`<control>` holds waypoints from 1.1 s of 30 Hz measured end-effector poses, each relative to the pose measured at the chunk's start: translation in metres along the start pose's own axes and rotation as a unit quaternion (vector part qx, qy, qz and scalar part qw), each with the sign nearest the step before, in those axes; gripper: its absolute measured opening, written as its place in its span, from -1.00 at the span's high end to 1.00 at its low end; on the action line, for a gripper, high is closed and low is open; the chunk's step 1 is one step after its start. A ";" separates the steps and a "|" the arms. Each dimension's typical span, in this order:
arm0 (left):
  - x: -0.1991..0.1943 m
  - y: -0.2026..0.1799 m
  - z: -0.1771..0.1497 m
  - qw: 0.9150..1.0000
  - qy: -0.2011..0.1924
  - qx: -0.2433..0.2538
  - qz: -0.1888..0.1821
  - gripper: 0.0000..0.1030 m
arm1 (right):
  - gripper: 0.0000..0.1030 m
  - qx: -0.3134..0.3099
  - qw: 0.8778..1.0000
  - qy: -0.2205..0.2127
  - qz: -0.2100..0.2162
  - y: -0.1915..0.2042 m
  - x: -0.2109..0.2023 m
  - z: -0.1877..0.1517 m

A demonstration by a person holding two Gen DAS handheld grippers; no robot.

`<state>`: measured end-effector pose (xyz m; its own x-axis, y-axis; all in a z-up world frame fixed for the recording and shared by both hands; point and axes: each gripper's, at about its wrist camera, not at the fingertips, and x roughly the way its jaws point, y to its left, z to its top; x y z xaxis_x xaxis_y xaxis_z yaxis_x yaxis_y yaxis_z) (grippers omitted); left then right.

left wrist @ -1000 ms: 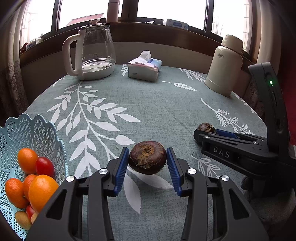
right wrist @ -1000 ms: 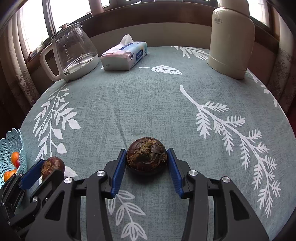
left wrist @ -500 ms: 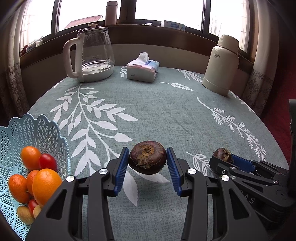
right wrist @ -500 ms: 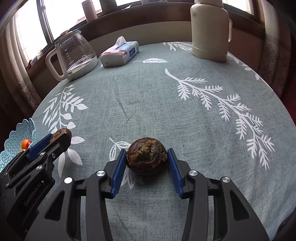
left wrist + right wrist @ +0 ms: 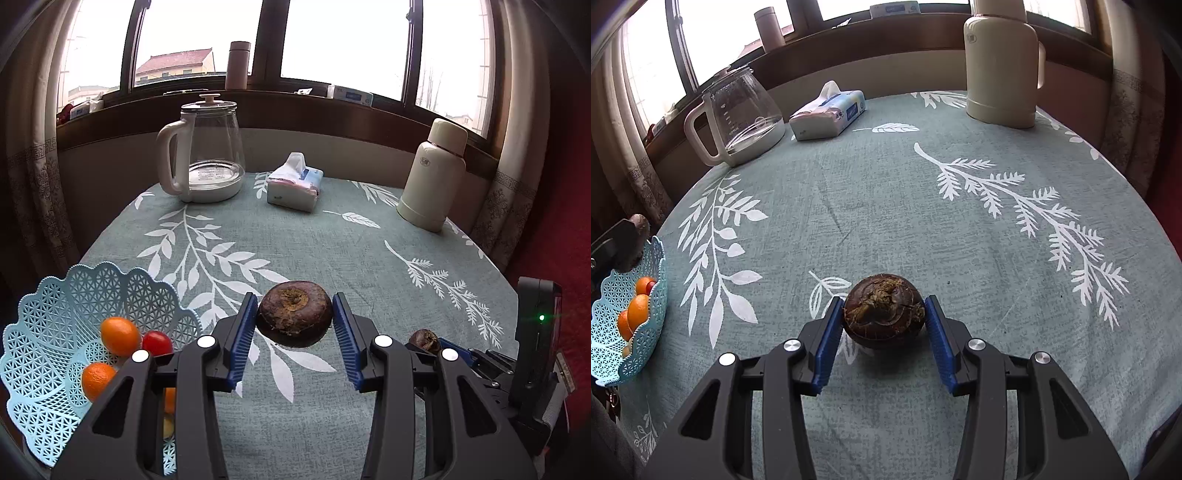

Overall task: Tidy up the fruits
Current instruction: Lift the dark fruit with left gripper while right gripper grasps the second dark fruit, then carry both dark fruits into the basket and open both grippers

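A dark brown, flattened round fruit with a rough stem scar (image 5: 294, 314) sits clamped between the blue-padded fingers of the left gripper (image 5: 294, 325), lifted clear of the grey-green leaf-print tablecloth (image 5: 332, 251), its flat axis lying level across the jaws. The pale blue lattice plastic basket (image 5: 55, 314) that it most likely belongs in lies down and to the left of that gripper, near at hand, with orange citrus fruits (image 5: 120, 335) and a red cherry tomato (image 5: 157, 342) already inside. A second dark brown round fruit with a fibrous tuft (image 5: 884, 310) is pinched in the right gripper (image 5: 884, 325), just above or on the cloth; which, the views do not settle. The basket is well apart from the right gripper, at the table's far left edge, so the left hand looks the nearer one to drop first.
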<state>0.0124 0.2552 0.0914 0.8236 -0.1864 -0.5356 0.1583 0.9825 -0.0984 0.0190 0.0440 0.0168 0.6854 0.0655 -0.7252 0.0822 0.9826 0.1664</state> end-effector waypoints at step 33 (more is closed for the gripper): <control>-0.077 0.126 0.010 0.992 -0.046 -0.025 0.115 0.16 | 0.12 -0.048 0.992 -0.037 0.107 0.075 -0.064 0.012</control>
<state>-0.0254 0.3932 0.1284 0.8815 0.0463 -0.4699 -0.0659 0.9975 -0.0254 -0.0100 0.1112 0.0834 0.7313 0.2654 -0.6284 -0.1386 0.9598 0.2440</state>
